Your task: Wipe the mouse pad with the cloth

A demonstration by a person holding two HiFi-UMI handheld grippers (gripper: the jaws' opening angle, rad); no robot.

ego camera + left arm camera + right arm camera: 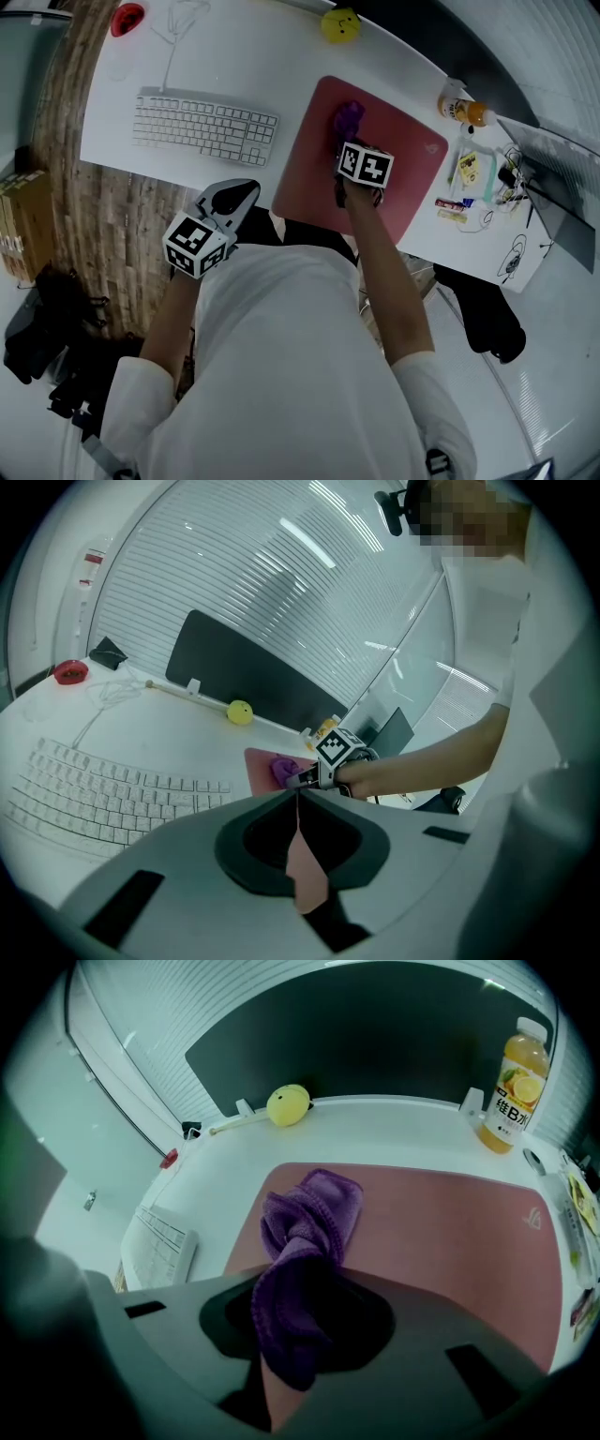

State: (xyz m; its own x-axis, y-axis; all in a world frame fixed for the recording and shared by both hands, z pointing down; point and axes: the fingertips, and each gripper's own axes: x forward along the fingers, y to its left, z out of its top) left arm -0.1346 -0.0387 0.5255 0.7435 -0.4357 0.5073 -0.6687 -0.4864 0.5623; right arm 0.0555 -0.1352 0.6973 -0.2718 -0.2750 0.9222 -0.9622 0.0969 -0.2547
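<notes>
A pink-red mouse pad [408, 155] [450, 1232] [258, 764] lies on the white desk, right of the keyboard. A purple cloth [349, 118] [305, 1232] [284, 770] rests bunched on the pad's left part. My right gripper [349, 148] [291, 1321] is shut on the cloth's near end, low over the pad. My left gripper [236, 195] [297, 803] hangs at the desk's front edge, below the keyboard, shut with nothing between its jaws.
A white keyboard [204, 126] [103, 794] lies left of the pad. A yellow ball [340, 24] [288, 1104], an orange juice bottle [461, 108] [512, 1072], a red object [127, 18] and small items with cables [487, 183] sit along the desk's back and right.
</notes>
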